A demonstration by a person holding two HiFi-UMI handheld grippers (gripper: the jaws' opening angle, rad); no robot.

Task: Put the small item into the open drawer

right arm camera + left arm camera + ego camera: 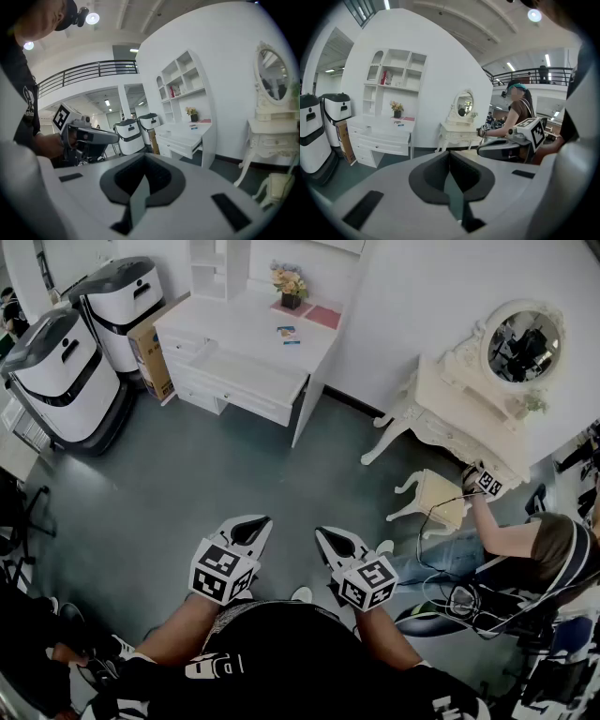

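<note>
Drawer (246, 374) jutting from desk (253, 320), wide floor (216, 474) before it; left gripper (255, 526), right gripper (326, 538) — jaws together

No readable text; only illegible white lettering on the black shirt (208, 667).

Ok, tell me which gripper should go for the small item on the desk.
Left, narrowly. The left gripper and right gripper are both shut, empty and far from the desk; the small item and open drawer sit over toward the left.
</note>
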